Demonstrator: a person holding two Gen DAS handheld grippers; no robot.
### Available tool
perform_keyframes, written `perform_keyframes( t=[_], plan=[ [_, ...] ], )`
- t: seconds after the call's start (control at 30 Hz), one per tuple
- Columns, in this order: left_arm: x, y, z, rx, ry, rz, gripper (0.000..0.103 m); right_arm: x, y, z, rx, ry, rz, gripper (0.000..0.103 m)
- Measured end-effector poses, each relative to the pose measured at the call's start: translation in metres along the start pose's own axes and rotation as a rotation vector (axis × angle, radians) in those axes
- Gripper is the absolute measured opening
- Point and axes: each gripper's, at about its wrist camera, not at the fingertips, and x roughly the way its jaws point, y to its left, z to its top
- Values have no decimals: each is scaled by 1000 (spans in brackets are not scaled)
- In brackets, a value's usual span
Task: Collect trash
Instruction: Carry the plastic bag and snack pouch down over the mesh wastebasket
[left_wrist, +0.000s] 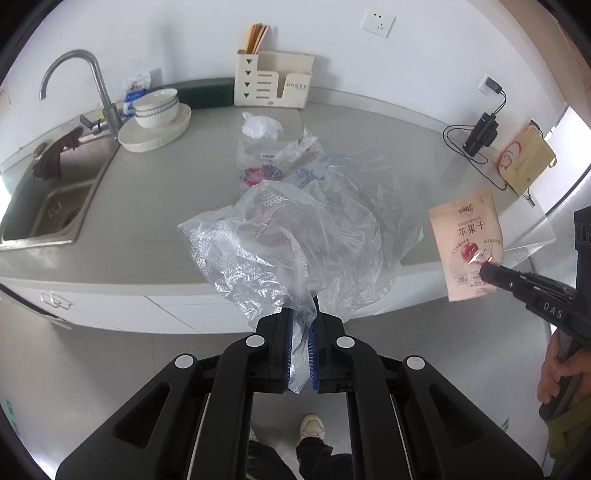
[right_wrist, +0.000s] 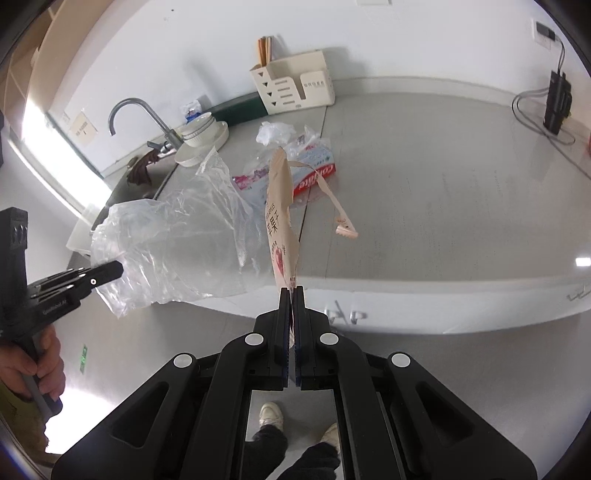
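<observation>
The left tool (left_wrist: 300, 325) is clenched on the gathered edge of a clear plastic bag (left_wrist: 295, 240), which billows up and away from the tool over the near edge of the grey counter (left_wrist: 147, 206). The right tool (right_wrist: 291, 295) is clenched on the bottom edge of a dried-apple pouch (right_wrist: 279, 221), its long axis running away from the tool toward the far wall. The left view shows the pouch's printed face (left_wrist: 467, 240); the right view shows it nearly edge-on, with a torn strip (right_wrist: 340, 214) dangling to the right (hidden in the left view). A toothpaste box (right_wrist: 314, 177) and crumpled wrappers (left_wrist: 260, 125) lie on the counter beyond.
</observation>
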Motion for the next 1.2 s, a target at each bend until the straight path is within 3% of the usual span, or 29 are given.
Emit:
perform_keyframes(
  t=[0.13,0.27,0.57,0.9,1.2],
  plan=[
    [12,6,-21,-26,26,-2,6,21,10,-11,-52,43,-45,3],
    [31,17,-47,-30,84,-6,6,41,21,-34,-77,97,-34,3],
    [97,53,-104,-110,234,-14,6,111,13,-91,-29,244,-22,3],
    [228,86,-182,-183,391,-5,6,236,-8,-154,36,351,-33,3],
    [353,100,-230,-164,472,4,6,356,-49,-202,90,438,-25,3]
  ],
)
